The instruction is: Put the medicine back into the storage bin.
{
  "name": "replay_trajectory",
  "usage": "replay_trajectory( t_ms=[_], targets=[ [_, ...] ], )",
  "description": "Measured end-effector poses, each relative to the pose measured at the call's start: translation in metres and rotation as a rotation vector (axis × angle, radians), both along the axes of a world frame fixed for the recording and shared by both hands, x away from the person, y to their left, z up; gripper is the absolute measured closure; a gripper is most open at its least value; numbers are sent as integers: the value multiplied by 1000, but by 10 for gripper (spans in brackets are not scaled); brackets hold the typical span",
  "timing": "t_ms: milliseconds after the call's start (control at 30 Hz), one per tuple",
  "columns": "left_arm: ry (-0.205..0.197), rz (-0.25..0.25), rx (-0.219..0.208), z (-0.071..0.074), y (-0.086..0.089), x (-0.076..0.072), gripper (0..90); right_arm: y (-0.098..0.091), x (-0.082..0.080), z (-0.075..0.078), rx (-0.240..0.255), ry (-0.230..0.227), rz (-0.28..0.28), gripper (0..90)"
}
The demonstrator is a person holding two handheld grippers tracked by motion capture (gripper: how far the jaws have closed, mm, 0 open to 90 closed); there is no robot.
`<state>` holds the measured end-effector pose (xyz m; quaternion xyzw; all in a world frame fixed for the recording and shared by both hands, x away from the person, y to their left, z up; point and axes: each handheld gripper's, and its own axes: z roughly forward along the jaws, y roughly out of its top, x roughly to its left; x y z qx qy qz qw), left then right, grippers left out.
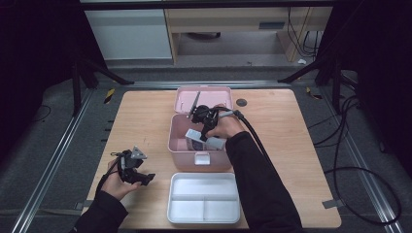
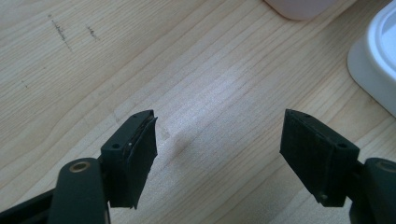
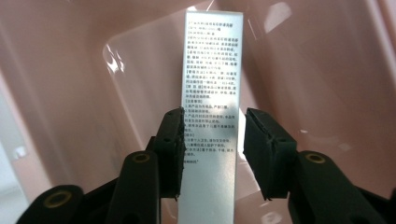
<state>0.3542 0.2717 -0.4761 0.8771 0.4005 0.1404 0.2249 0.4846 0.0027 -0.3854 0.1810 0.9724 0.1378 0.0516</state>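
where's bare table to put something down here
Bare wood lies left of the pink box, up to the table edge, and right of it beyond the sleeve. The near middle is crowded: white tray close before the box, left tongs beside it.

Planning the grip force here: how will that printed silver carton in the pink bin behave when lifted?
The carton looks like thin card: probably light, and crushable if squeezed. Its glossy face may slip in the right gripper. Tall and narrow, it would likely tip if stood upright.

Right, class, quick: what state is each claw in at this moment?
Left claw: open, empty, over the table.
Right claw: jaws at both sides of a printed box inside the pink bin; cannot tell whether they grip it.
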Motion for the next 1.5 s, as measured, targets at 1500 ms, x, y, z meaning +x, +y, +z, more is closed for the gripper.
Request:
replay_trajectory(
  t_ms=[1500],
  targets=[
    [-35,-160,-57,20,-22,-13,391,-169,-117,26,351,-194,-233,434]
  ],
)
